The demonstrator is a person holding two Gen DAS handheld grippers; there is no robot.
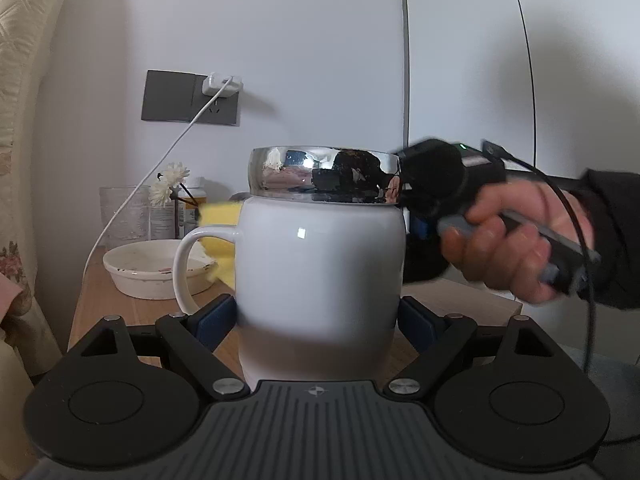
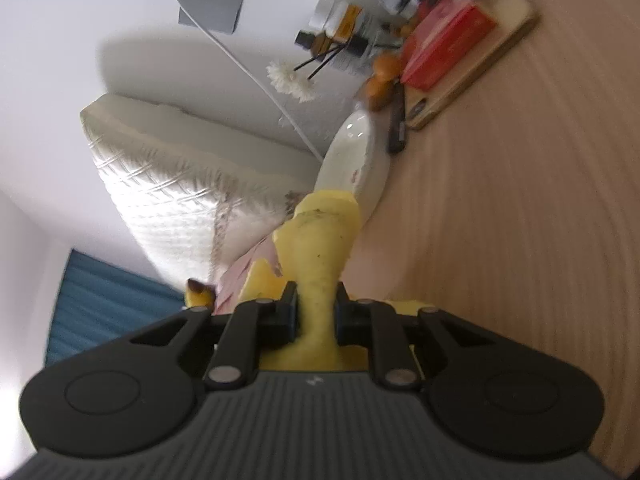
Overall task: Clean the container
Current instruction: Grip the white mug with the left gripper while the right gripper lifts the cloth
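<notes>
Mug [image 1: 320, 264] sits dead centre of the left wrist view, white and barrel-shaped with a chrome rim band [image 1: 324, 174], standing upright on the wooden table [image 1: 108, 300] with its handle [image 1: 188, 268] out at nine o'clock. The left gripper [image 1: 318, 320] stands wide, one blue pad at each side of the mug's lower body, touching or very nearly so; that looks like a brace, meant to keep the mug from sliding or turning while the other hand scrubs, with the handle kept clear of the pads. The right gripper [image 2: 316, 312] is pinched narrow on a yellow sponge [image 2: 320, 248], which squeezes to a thin waist between the pads and flares out beyond them, so the soft end leads and the hard tips stay off the glaze. From the left wrist view that sponge [image 1: 220, 236] shows behind the mug at about nine to ten o'clock, by the handle, while the person's right hand [image 1: 516, 236] and its tool come in from three o'clock around the far side, which suggests the back wall or the handle side is the part being wiped; actual contact is hidden by the mug. Further out, at eight to nine o'clock, a shallow white bowl [image 1: 152, 272] rests on the table, perhaps for water, though its contents cannot be made out. Behind it stand a glass [image 1: 122, 212], bottles and white flowers [image 1: 170, 182], and a charger cable [image 1: 160, 164] drops from the wall socket [image 1: 188, 96] at eleven o'clock.
</notes>
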